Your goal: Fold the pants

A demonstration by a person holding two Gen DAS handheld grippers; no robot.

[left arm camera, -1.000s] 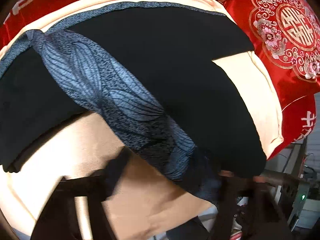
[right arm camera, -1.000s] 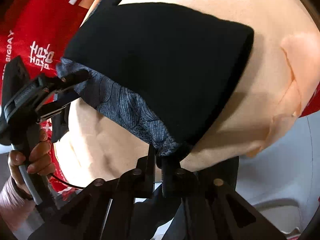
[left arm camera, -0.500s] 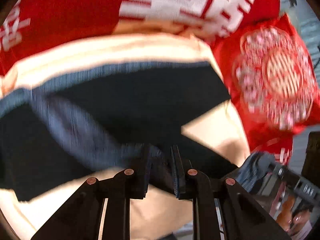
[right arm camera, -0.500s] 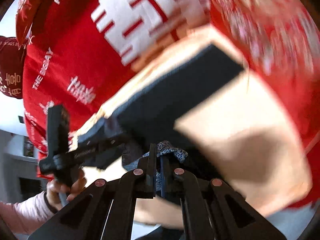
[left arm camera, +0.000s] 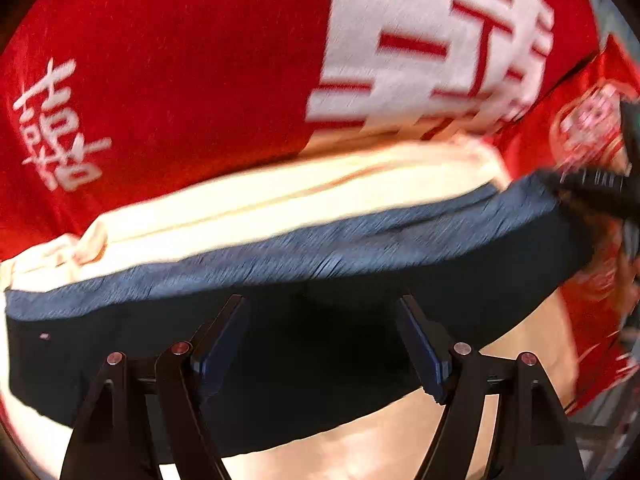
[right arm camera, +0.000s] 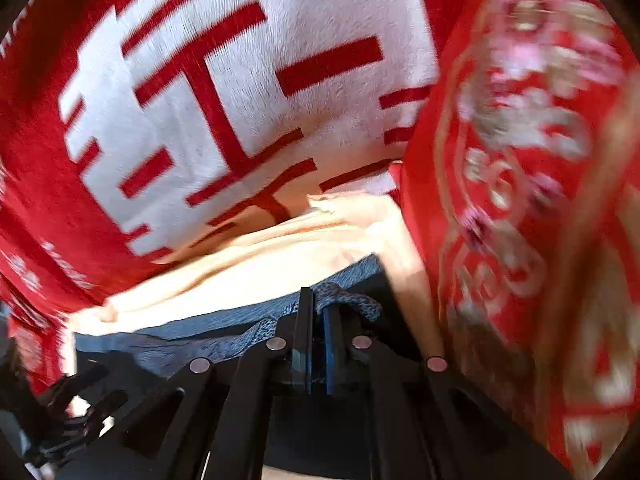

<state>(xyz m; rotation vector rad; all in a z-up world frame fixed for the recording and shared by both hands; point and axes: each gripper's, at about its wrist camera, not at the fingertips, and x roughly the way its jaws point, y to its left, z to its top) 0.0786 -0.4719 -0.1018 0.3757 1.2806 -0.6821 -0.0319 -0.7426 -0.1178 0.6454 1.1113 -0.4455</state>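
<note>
Currently the pants (left arm camera: 320,332), black with a blue-grey patterned band, lie folded on a cream sheet (left arm camera: 280,196). Right claw (right arm camera: 316,316) is clamped on the band. Left claw (left arm camera: 320,336) is opening above the pants, gripping nothing. Beyond the sheet: red blanket (left arm camera: 180,60), red cushion (right arm camera: 520,160).

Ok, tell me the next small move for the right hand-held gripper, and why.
Probably open it. The right hand-held gripper is shut on the pants' patterned edge, which already lies along the far blue band; the left hand-held gripper is opening with nothing gripped.
</note>
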